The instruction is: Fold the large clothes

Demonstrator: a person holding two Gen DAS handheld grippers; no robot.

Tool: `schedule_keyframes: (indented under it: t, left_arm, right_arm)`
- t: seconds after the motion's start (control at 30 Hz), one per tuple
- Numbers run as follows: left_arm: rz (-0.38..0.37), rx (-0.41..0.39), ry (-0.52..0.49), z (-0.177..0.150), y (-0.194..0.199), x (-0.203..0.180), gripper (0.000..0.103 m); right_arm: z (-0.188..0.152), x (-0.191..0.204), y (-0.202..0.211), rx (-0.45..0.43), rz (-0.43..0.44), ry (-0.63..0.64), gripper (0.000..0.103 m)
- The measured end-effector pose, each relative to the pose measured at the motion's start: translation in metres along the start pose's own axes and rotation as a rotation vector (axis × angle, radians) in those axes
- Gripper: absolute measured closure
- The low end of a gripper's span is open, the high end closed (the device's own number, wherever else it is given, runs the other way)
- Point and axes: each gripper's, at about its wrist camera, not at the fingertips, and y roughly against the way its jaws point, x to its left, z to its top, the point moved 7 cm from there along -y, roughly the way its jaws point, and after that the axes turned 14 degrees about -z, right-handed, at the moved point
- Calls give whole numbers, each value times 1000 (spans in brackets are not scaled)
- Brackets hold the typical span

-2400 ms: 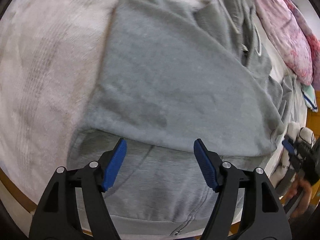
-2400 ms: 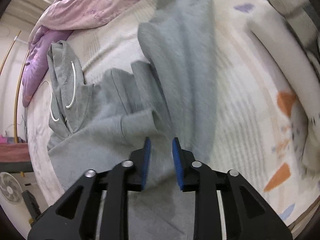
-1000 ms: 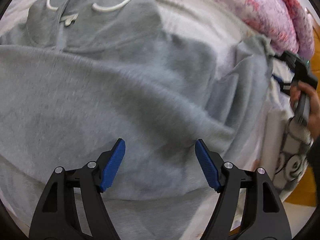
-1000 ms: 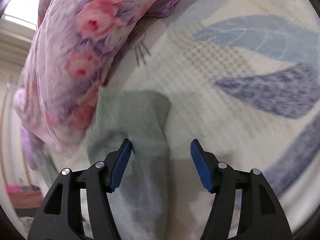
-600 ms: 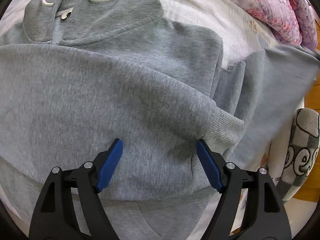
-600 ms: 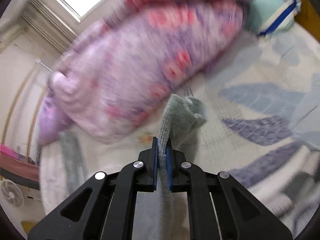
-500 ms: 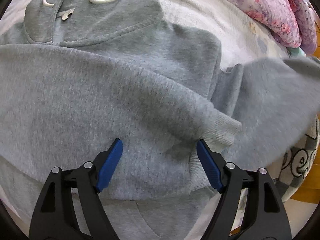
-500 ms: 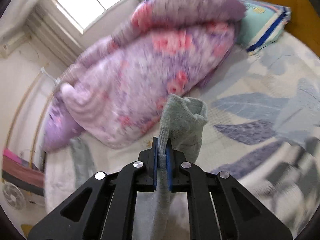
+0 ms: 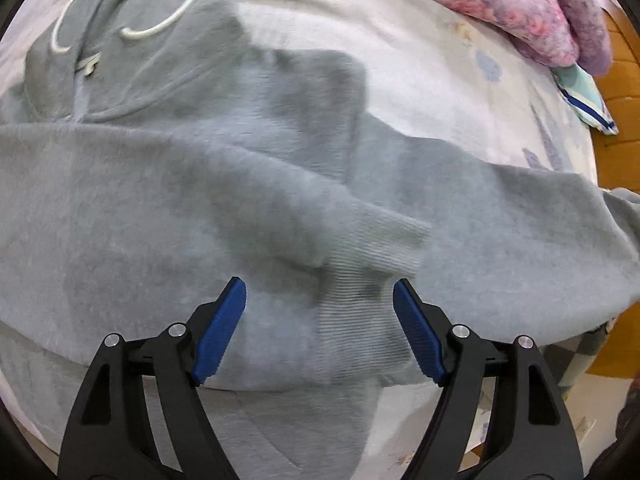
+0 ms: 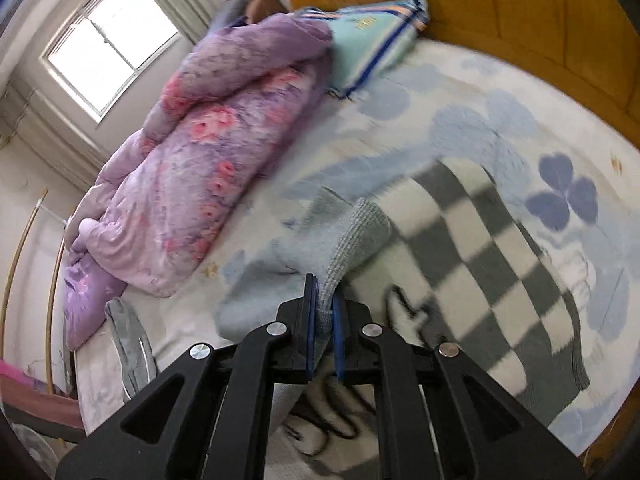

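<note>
Here, the left tool point(image 9: 318, 330) is hovering spread-jawed over a fleecy grey hoodie point(image 9: 168, 208) lying on the bed point(image 9: 420, 68), one ribbed cuff point(image 9: 372, 256) already folded inward. Opposite, the right tool point(image 10: 323, 332) is pinching the other sleeve's ribbed cuff point(image 10: 360, 236), lifting it above a checked blanket point(image 10: 492, 248); carrying it across taut and level should be keeping the fold flat.

My right gripper point(image 10: 323, 312) has its blue pads clamped on the ribbed cuff point(image 10: 362, 232) of the grey hoodie sleeve point(image 10: 276, 276), which is lifted off the bed point(image 10: 460, 92). Beyond the cuff lies a grey-and-white checkered blanket point(image 10: 480, 248), spread toward the bed's right edge. A purple floral quilt point(image 10: 200, 160) is bunched along the far left side, touching a teal striped pillow point(image 10: 372, 36) at the wooden headboard point(image 10: 520, 12). A window point(image 10: 108, 44) shows at the upper left.
</note>
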Motion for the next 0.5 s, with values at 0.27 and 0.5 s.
schedule_keyframes:
  t: [0.27, 0.5]
  left_arm:
    - [63, 77, -14, 12, -42, 1, 20]
    - [-21, -25, 14, 9, -2, -7, 20]
  right_arm:
    - [-3, -5, 8, -24, 3, -10, 97]
    - [-6, -6, 29, -71, -42, 19, 97]
